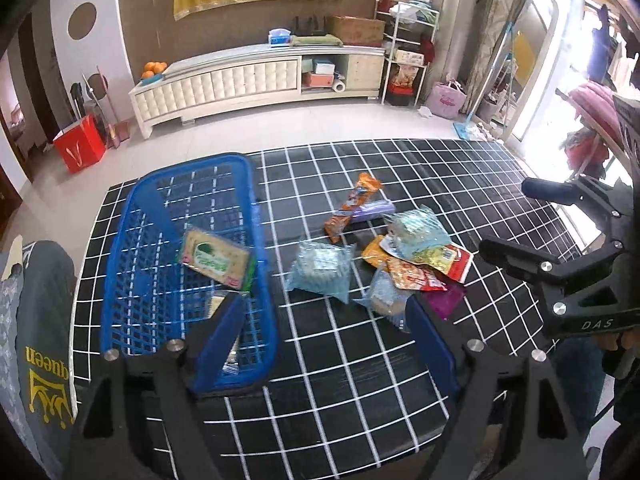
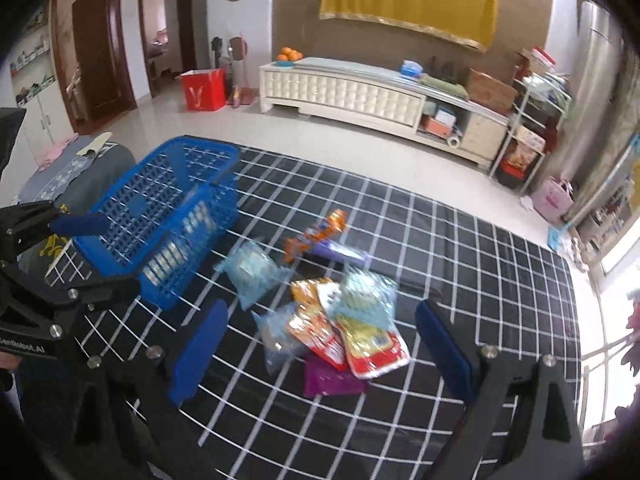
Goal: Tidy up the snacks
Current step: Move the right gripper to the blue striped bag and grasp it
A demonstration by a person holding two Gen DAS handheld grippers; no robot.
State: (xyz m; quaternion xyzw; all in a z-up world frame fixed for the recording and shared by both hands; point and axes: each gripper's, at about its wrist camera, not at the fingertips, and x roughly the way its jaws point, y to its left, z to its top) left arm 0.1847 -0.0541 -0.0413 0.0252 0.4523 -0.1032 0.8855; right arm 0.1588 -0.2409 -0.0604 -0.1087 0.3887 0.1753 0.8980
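Note:
A blue plastic basket (image 1: pixel 128 240) stands at the left of the black grid table (image 1: pixel 360 360); it also shows in the right wrist view (image 2: pixel 160 208). A green-and-cream snack pack (image 1: pixel 216 260) lies inside it. A pile of snack packets (image 1: pixel 416 264) lies in the table's middle, with a light blue packet (image 1: pixel 320 270) and an orange packet (image 1: pixel 352 204) beside it. The pile also shows in the right wrist view (image 2: pixel 344 320). My left gripper (image 1: pixel 324 332) is open and empty, above the basket's near right corner. My right gripper (image 2: pixel 320 344) is open and empty, just before the pile.
The table's near edge is close to both grippers. A chair draped with grey cloth (image 1: pixel 36 320) stands left of the table. A white cabinet (image 1: pixel 256 76) and a shelf rack (image 1: pixel 404 48) stand along the far wall. A red bag (image 1: pixel 80 148) sits on the floor.

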